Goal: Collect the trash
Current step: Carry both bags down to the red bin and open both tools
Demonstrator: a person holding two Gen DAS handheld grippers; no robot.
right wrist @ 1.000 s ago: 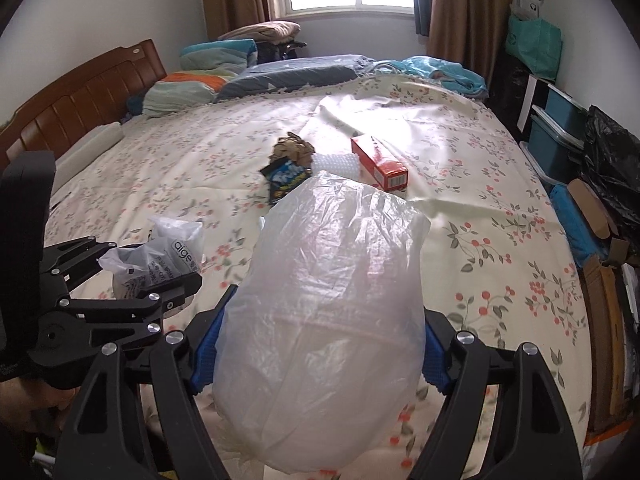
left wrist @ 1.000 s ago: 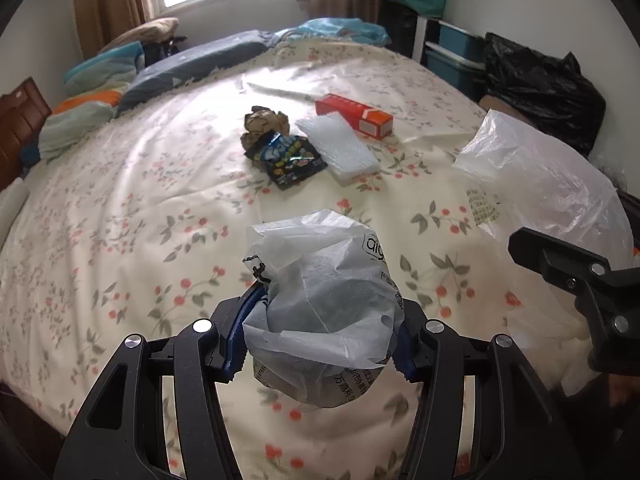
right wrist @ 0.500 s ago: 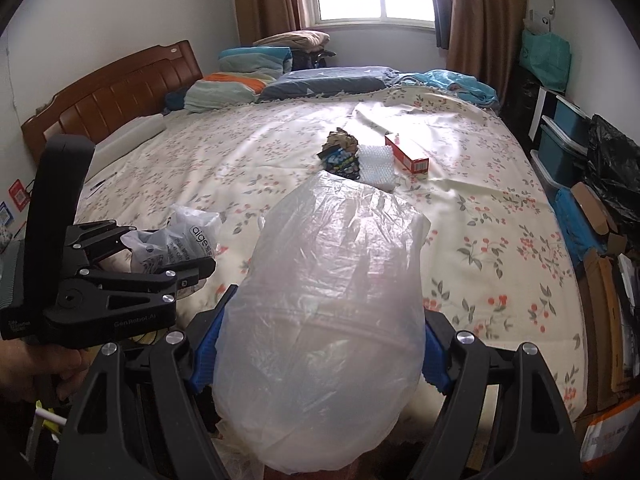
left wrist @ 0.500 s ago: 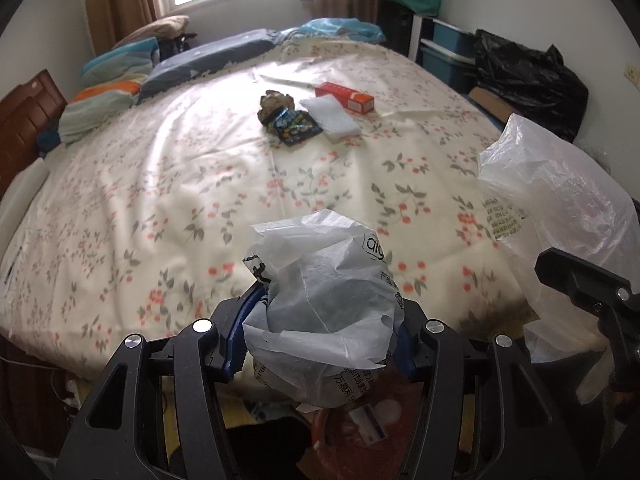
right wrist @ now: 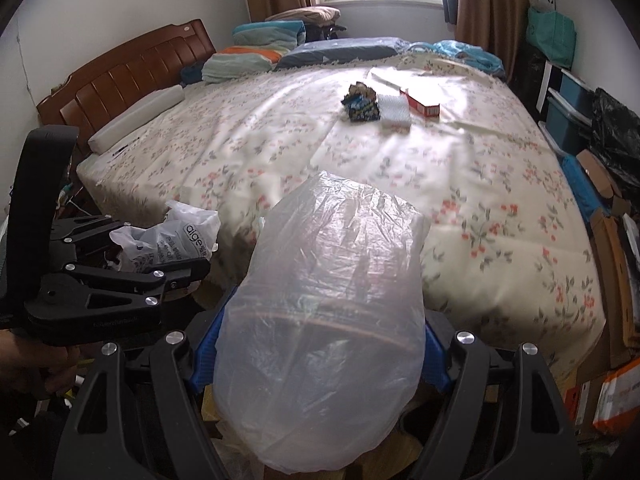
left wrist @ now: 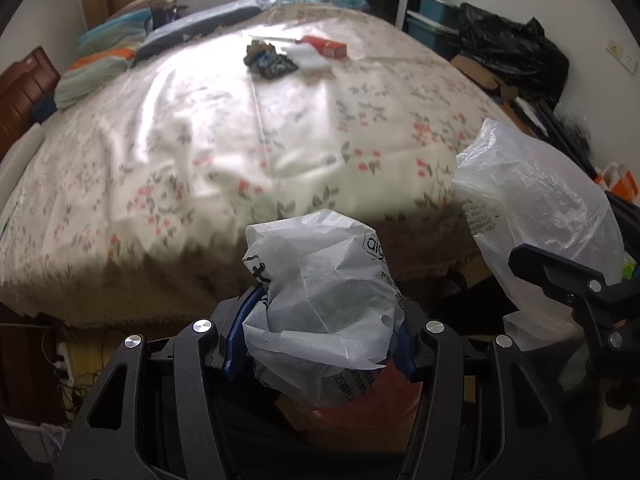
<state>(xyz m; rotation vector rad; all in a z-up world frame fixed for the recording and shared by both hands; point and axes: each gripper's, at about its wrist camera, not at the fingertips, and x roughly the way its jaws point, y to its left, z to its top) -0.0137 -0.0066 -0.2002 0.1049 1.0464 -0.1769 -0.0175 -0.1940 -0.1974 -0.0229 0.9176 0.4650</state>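
The wide bed with the flowered cream cover (right wrist: 460, 184) lies ahead and below both tools, which point steeply down past its near edge. The right tool (right wrist: 320, 356) is clamped on a big clear crumpled plastic bag (right wrist: 328, 320). Just beside it, the left tool (left wrist: 320, 340) grips a smaller white printed plastic bag (left wrist: 324, 300).

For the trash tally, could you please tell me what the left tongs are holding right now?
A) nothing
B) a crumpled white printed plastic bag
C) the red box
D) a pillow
B: in the left wrist view, the left tongs are clamped on the white printed plastic bag, while the red box lies far off on the bed.
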